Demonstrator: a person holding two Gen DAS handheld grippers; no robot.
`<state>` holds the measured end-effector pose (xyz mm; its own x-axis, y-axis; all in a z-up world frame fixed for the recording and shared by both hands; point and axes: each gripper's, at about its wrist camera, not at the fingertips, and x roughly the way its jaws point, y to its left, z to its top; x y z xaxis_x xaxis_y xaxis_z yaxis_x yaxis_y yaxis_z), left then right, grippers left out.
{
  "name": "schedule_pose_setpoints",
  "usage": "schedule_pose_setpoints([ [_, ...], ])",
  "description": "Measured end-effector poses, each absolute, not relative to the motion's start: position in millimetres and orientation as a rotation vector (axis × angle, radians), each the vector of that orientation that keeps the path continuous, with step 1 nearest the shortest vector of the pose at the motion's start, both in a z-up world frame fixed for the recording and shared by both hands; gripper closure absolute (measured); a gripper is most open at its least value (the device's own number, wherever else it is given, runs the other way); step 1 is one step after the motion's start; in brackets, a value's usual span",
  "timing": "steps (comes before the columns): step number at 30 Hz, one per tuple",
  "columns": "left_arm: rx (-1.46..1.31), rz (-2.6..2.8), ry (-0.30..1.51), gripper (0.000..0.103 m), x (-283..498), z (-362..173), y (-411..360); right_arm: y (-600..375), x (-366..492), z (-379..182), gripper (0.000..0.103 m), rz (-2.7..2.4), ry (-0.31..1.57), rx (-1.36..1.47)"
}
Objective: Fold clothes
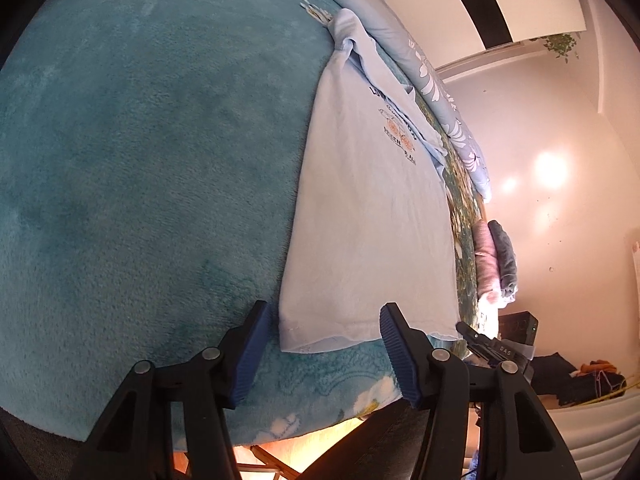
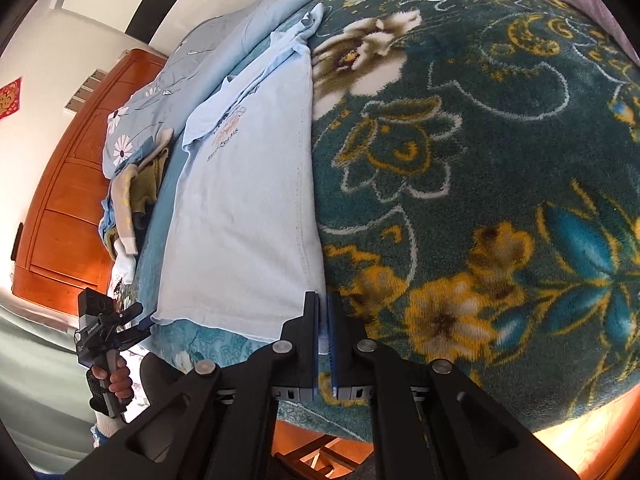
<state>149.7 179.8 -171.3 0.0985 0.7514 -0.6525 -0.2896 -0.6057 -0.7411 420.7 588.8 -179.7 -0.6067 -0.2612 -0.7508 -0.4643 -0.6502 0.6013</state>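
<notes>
A pale blue T-shirt (image 1: 360, 216) lies flat on the bed, folded into a long narrow strip, with dark lettering and an orange print near its collar end at about one o'clock in the left wrist view. Its hem runs ragged along the near edge. The right gripper (image 2: 322, 320) is clamped on the hem's corner, a sliver of pale cloth showing between its blue pads. The left gripper (image 1: 324, 344) stands with jaws apart, straddling the hem's other corner without pressing it. Under the shirt spreads a teal plush blanket (image 1: 140, 160); at three o'clock in the right wrist view lies a dark floral blanket (image 2: 480, 160).
</notes>
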Motion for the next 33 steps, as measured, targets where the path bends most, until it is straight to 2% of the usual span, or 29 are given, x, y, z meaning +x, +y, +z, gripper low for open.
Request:
schedule_pose_setpoints([
  [3, -1.575, 1.639, -0.467, 0.044, 151, -171, 180, 590, 419, -183, 0.1, 2.395, 1.24, -1.338],
  [4, -1.577, 1.643, -0.468, 0.048, 151, -171, 180, 592, 420, -184, 0.1, 2.395, 1.256, -1.33],
  [7, -1.597, 1.656, -0.494, 0.072, 151, -174, 176, 594, 422, -185, 0.099, 2.399, 1.283, -1.322],
  [10, -1.599, 1.658, -0.533, 0.076, 150, -178, 171, 594, 423, -185, 0.099, 2.399, 1.291, -1.324],
  [13, -1.589, 1.69, -0.545, 0.099, 150, -178, 166, 593, 422, -184, 0.099, 2.401, 1.284, -1.333],
  [18, -1.514, 1.732, -0.488, 0.1, 155, -163, 164, 592, 425, -174, 0.099, 2.451, 1.286, -1.312],
  [21, -1.471, 1.693, -0.529, 0.1, 148, -146, 166, 598, 426, -164, 0.099, 2.498, 1.389, -1.246],
  [25, -1.372, 1.664, -0.608, 0.1, 110, -104, 183, 623, 415, -132, 0.1, 2.567, 1.496, -1.083],
  [30, -1.301, 1.714, -0.615, 0.1, 42, -59, 224, 671, 379, -80, 0.101, 2.63, 1.538, -0.86],
  [33, -1.305, 1.73, -0.629, 0.1, 1, -53, 252, 702, 346, -66, 0.101, 2.612, 1.539, -0.776],
])
